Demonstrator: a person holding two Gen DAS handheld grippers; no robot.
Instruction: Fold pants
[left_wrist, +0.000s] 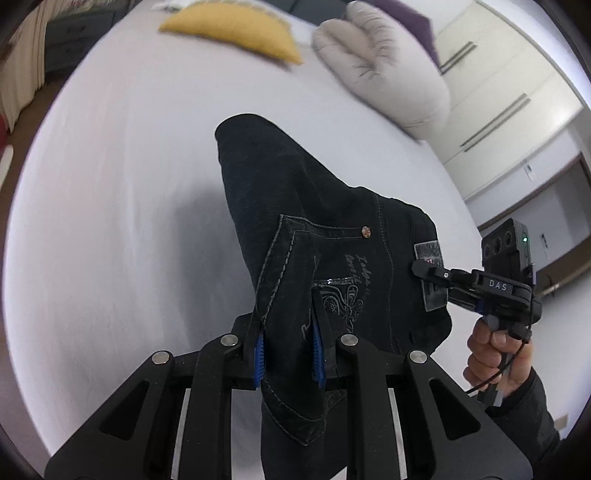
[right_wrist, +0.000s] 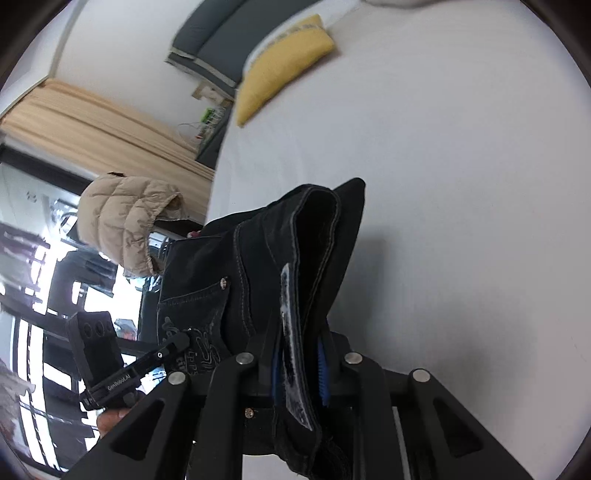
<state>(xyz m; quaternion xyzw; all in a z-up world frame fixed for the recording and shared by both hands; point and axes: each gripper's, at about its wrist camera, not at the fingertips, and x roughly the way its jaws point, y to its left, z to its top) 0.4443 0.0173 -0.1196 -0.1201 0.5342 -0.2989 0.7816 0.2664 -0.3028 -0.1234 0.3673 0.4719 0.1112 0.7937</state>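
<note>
Black jeans (left_wrist: 314, 229) with an embroidered back pocket hang in the air above the white bed (left_wrist: 118, 192), held at the waistband. My left gripper (left_wrist: 288, 354) is shut on the pocket side of the waist. My right gripper (left_wrist: 424, 267) is shut on the waistband at the grey leather patch (left_wrist: 430, 280). In the right wrist view my right gripper (right_wrist: 299, 365) clamps the patch edge of the jeans (right_wrist: 280, 240), and my left gripper (right_wrist: 181, 341) pinches the pocket area. The legs trail down toward the bed.
A yellow pillow (left_wrist: 236, 33) and a pale puffy cushion (left_wrist: 388, 77) lie at the head of the bed. Wardrobe doors (left_wrist: 498, 92) stand to the right. A beige puffer jacket (right_wrist: 125, 221) and curtains (right_wrist: 96, 125) are beside the bed.
</note>
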